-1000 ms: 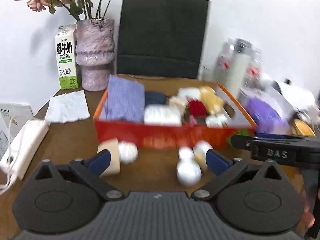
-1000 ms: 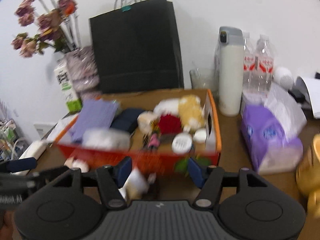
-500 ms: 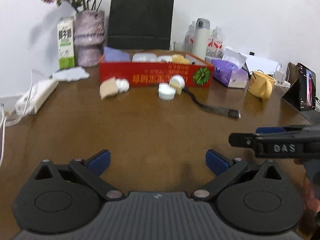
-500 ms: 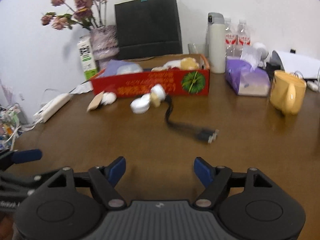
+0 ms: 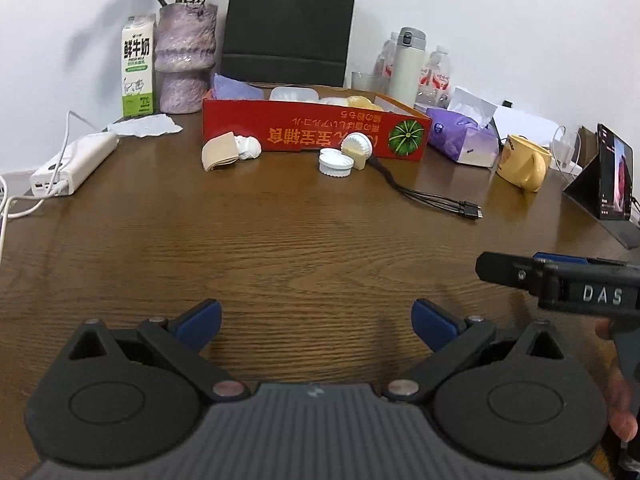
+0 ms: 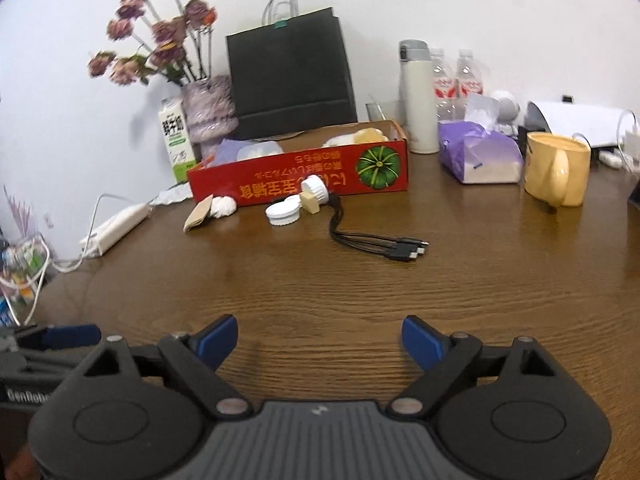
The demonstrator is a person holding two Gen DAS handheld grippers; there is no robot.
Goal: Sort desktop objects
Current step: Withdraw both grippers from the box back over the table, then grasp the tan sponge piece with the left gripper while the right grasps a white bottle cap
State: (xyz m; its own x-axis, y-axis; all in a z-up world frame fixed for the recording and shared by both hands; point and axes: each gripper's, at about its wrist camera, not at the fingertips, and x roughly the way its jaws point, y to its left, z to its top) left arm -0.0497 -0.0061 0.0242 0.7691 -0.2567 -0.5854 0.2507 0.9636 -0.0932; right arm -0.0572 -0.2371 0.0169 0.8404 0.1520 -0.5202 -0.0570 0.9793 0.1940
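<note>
A red cardboard box (image 5: 312,132) (image 6: 300,184) with several soft items inside stands at the far middle of the wooden desk. In front of it lie a beige roll (image 5: 218,156) (image 6: 198,218) with a white crumpled thing (image 5: 249,148), a white round lid (image 5: 335,163) (image 6: 282,213), a beige jar with a white cap (image 5: 356,150) (image 6: 314,194) and a black multi-plug cable (image 5: 436,200) (image 6: 376,240). My left gripper (image 5: 316,320) and my right gripper (image 6: 318,338) are both open and empty, low over the near desk, far from the objects.
At the back stand a milk carton (image 5: 138,66), a vase of flowers (image 5: 186,60), a black paper bag (image 5: 286,28), a thermos (image 5: 408,64) and bottles. A power bank (image 5: 74,162) lies left. A purple tissue pack (image 5: 460,136), yellow mug (image 5: 520,162) and phone stand (image 5: 608,184) are right.
Both grippers have pulled back from the red box to the near side of the desk. They stay open and empty. The objects on the desk have not moved.
</note>
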